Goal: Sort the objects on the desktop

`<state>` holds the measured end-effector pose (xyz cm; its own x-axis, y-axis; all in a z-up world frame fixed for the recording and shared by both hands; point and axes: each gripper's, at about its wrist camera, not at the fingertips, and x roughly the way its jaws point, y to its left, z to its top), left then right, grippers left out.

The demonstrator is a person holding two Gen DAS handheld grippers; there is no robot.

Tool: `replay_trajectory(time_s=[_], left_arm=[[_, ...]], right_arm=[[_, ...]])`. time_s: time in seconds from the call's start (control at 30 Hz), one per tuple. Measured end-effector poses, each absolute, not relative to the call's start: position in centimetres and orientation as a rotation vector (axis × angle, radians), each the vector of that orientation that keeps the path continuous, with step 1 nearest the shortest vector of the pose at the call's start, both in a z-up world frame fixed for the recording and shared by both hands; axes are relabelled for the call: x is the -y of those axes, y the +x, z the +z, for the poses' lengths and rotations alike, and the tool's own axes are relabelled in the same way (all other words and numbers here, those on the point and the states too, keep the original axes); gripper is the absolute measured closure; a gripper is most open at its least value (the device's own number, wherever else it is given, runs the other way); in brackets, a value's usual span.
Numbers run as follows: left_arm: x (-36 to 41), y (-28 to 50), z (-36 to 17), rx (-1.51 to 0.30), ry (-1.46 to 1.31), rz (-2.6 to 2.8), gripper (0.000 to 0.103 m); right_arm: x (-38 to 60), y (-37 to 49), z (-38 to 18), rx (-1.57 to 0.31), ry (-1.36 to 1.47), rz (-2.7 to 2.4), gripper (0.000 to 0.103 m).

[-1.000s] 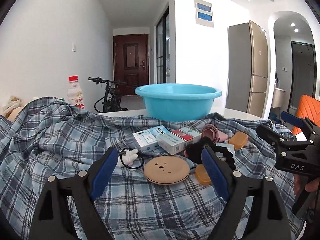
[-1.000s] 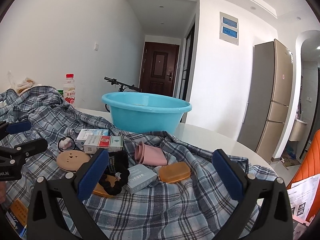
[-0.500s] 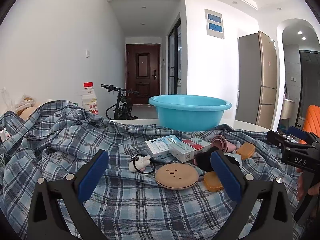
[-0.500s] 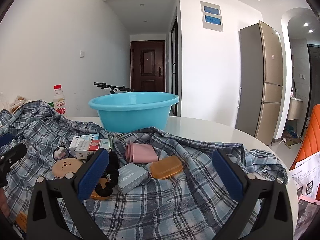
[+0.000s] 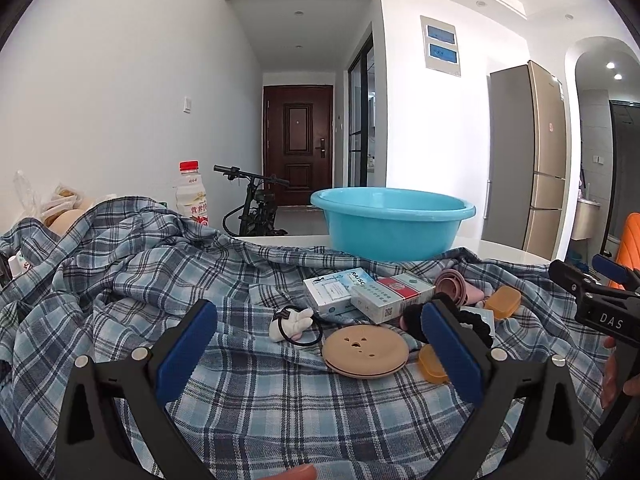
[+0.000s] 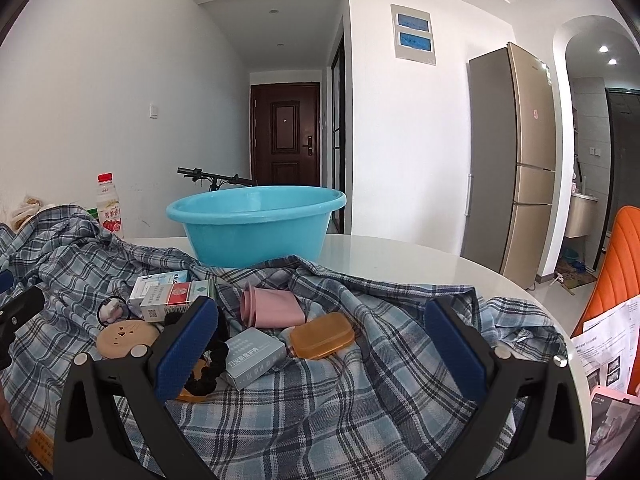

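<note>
Left gripper (image 5: 316,344) level above plaid cloth (image 5: 260,400), jaws wide and empty, right gripper (image 6: 320,344) likewise spread and empty, small items clustered ahead near blue basin (image 6: 256,224): tan round disc (image 5: 365,350), boxes, amber soap case (image 6: 322,335).

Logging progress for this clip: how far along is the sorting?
Nothing looks sorted yet. The blue basin shows nothing inside from this angle. Both the left claw and right claw stand open and empty. Left to do: the boxes, tan disc, black scrunchie, pink cup and orange case all lie on the plaid cloth.
</note>
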<state>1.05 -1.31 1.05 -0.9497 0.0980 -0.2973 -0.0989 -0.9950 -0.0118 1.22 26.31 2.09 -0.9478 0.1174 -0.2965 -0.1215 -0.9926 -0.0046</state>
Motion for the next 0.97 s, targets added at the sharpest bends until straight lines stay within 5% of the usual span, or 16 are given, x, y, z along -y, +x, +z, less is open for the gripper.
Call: replay_trajectory(time_s=[0.97], left_arm=[[1.11,0.91,0.98,-0.01,-0.46,2.994,0.0]], right_arm=[[-25.88,0.87,1.99,-0.008,-0.473,3.014,0.0]])
